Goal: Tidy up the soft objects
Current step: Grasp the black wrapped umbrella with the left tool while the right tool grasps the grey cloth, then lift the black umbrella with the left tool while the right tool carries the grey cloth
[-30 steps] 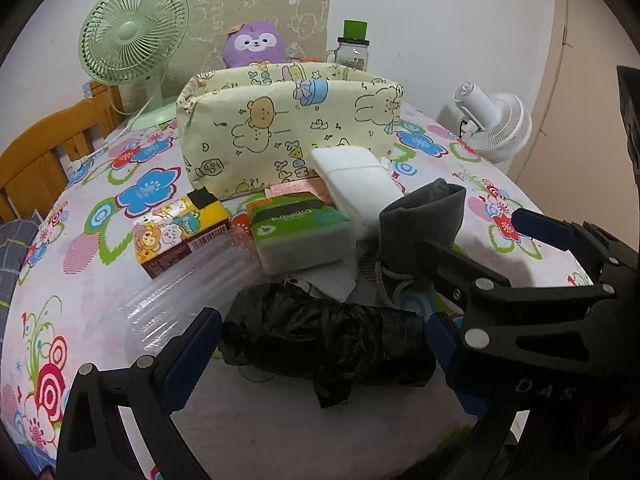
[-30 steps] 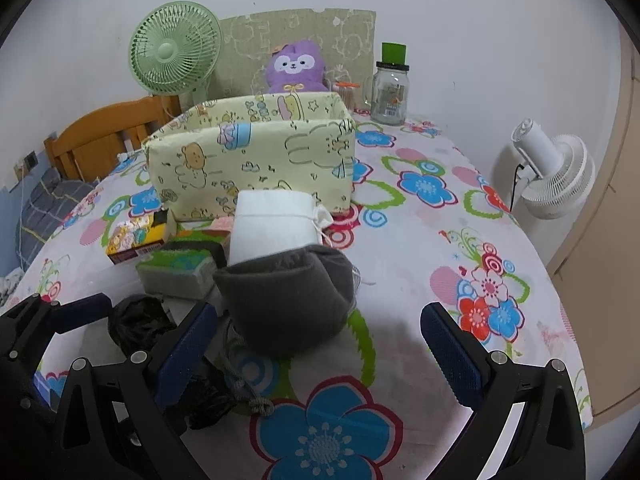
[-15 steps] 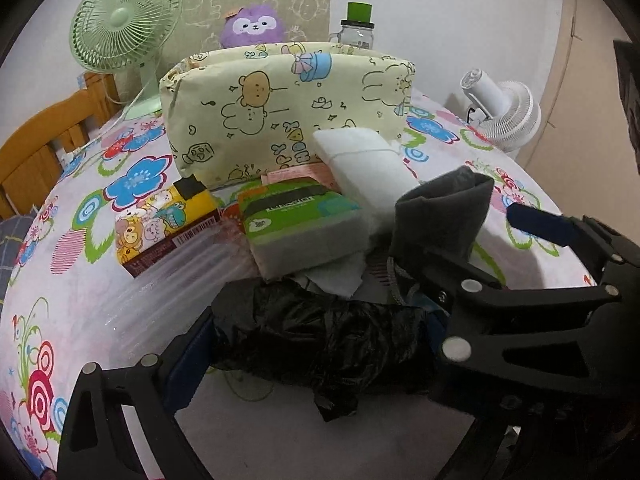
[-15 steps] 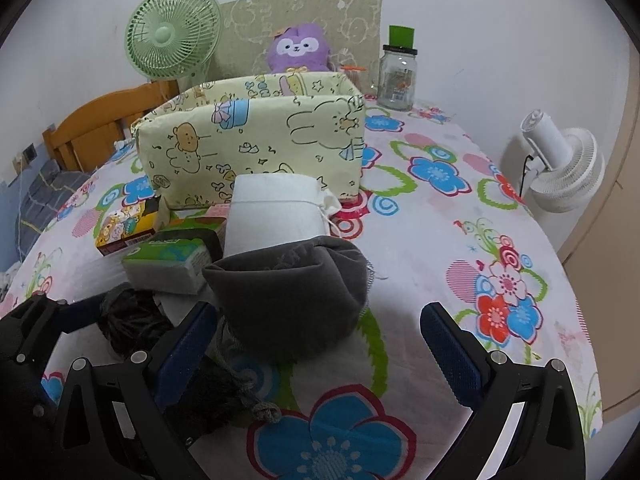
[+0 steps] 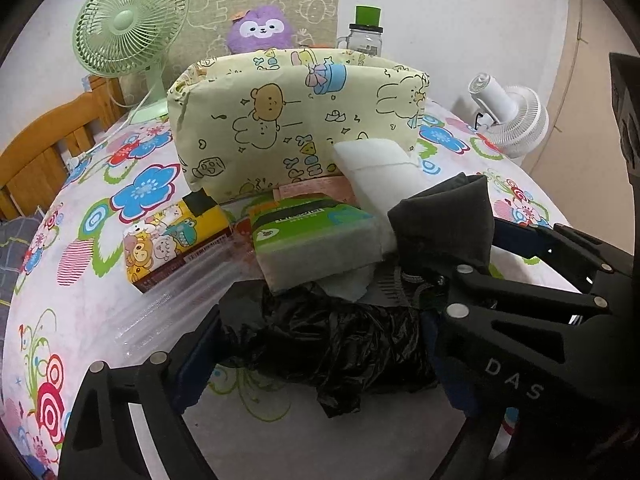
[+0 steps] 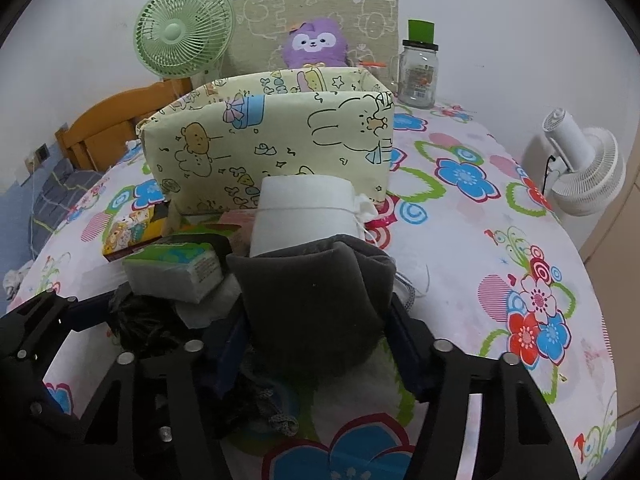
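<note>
The right hand-held gripper (image 6: 320, 336) has just been closing, and its blue pads now press both sides of the folded dark grey fabric pouch (image 6: 312, 304). The left hand-held gripper (image 5: 316, 344) has just been narrowing slightly; its jaws stand wide around the crumpled black plastic bag (image 5: 332, 340), whether pressing it I cannot tell. Both things lie on the flower-patterned tabletop (image 6: 480, 248), in front of the pale yellow cartoon-print fabric bin (image 6: 272, 148).

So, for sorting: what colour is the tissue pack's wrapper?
Green tissue pack; left wrist view.
</note>
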The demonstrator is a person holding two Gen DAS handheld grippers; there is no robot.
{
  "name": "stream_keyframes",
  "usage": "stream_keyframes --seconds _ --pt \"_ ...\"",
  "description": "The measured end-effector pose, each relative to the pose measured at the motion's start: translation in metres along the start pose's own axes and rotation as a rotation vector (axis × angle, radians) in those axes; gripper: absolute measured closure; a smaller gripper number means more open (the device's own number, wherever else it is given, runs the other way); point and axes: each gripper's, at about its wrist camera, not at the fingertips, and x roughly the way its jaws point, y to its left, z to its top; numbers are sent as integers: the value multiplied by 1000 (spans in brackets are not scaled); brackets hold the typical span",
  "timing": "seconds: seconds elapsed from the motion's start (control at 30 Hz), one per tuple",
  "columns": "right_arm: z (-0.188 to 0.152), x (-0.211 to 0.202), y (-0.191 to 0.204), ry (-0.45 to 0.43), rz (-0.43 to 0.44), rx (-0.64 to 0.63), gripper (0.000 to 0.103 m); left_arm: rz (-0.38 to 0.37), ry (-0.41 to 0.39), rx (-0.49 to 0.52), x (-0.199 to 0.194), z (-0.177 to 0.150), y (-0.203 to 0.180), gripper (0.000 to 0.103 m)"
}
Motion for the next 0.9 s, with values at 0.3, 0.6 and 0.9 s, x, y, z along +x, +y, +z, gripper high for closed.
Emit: stream_keyframes --seconds 0.3,0.6,0.9 --pt "-1 -16 -2 -26 -1 12 48 6 -16 -9 -12 0 0 11" --pt "-3 -37 -2 -71 -11 15 50 26 -55 -12 -29 -1 0 11" --pt "3 -58 4 -110 -13 18 53 40 -95 -24 -46 7 4 11"
